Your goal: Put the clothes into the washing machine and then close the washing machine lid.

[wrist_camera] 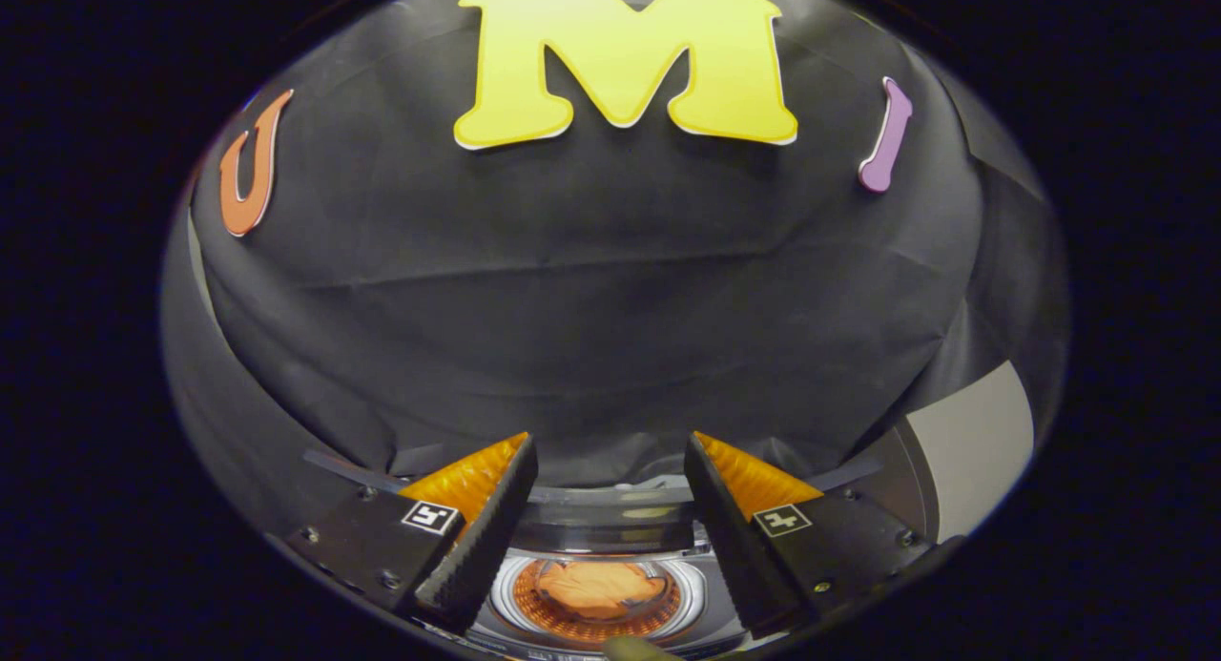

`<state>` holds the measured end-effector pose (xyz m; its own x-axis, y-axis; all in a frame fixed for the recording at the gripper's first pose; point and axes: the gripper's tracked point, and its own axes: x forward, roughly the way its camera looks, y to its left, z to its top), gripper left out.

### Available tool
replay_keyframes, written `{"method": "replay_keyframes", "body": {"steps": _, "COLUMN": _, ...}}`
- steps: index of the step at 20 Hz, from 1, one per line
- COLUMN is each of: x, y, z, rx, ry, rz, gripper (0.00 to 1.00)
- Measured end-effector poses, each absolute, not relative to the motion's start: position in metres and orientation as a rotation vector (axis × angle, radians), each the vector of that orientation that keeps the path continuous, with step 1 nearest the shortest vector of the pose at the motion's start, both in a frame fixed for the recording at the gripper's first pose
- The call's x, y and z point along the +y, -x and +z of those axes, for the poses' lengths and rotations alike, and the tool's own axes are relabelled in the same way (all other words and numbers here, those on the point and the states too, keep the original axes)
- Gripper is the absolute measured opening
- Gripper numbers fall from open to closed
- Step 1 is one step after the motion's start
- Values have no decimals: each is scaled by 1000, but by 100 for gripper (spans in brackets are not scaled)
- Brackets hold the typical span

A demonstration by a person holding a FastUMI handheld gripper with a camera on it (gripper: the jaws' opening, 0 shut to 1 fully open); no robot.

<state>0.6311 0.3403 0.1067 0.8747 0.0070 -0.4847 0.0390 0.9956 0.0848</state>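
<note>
Gripper (610,470): fingers spread wide apart, nothing between them, neither finger touching anything. Seen through the gap between the fingers, lower down, is the washing machine (591,632), viewed from above with its round drum opening exposed. An orange piece of clothing (599,587) lies crumpled inside the drum, ringed by the perforated drum wall and the pale rim of the opening. Just beyond the opening, still between the fingers, the washing machine lid (610,520) stands raised, a dark curved panel with a glossy edge; whether it is fully upright I cannot tell. Behind the lid hangs the black cloth wall (591,318). Well off past the right-hand finger, a light grey panel (973,442) stands against the cloth.
</note>
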Motion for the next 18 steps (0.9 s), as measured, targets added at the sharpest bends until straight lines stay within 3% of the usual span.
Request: {"method": "replay_keyframes", "body": {"steps": 18, "x": 341, "y": -560, "z": 87, "rx": 489, "ry": -67, "rz": -5, "gripper": 97}}
